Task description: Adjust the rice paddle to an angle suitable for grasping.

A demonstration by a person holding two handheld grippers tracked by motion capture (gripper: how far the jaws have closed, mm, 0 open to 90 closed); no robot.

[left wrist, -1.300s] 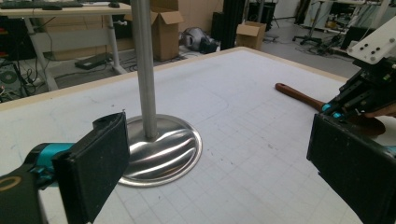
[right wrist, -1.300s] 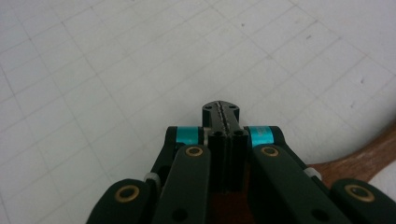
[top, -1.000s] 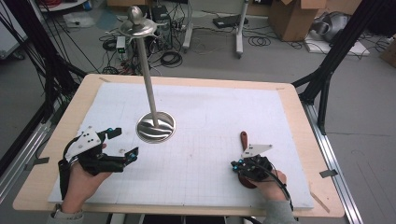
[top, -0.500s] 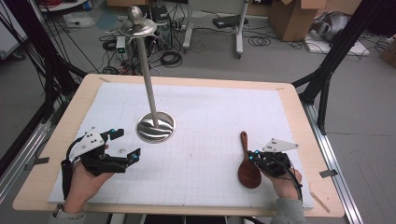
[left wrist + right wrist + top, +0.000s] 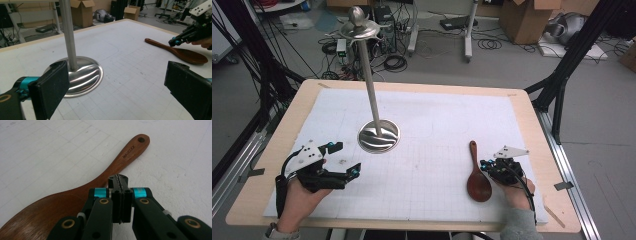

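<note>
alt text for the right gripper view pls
Seen from just behind, the right tongs are shut with nothing between them, their tips over the neck of a dark wooden spoon. The spoon lies flat on a white gridded mat, bowl at lower left, handle with a hanging hole toward upper right.

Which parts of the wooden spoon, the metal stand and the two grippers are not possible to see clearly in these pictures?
- Wooden spoon, right gripper view: the right gripper, jaws shut, covers part of its neck; the bowl's end is cut off by the bottom edge.
- Metal stand, left gripper view: the pole's top is cut off by the upper edge, and a jaw of the left gripper hides part of the base.
- Left gripper, high view: too small to judge the jaw gap.
</note>
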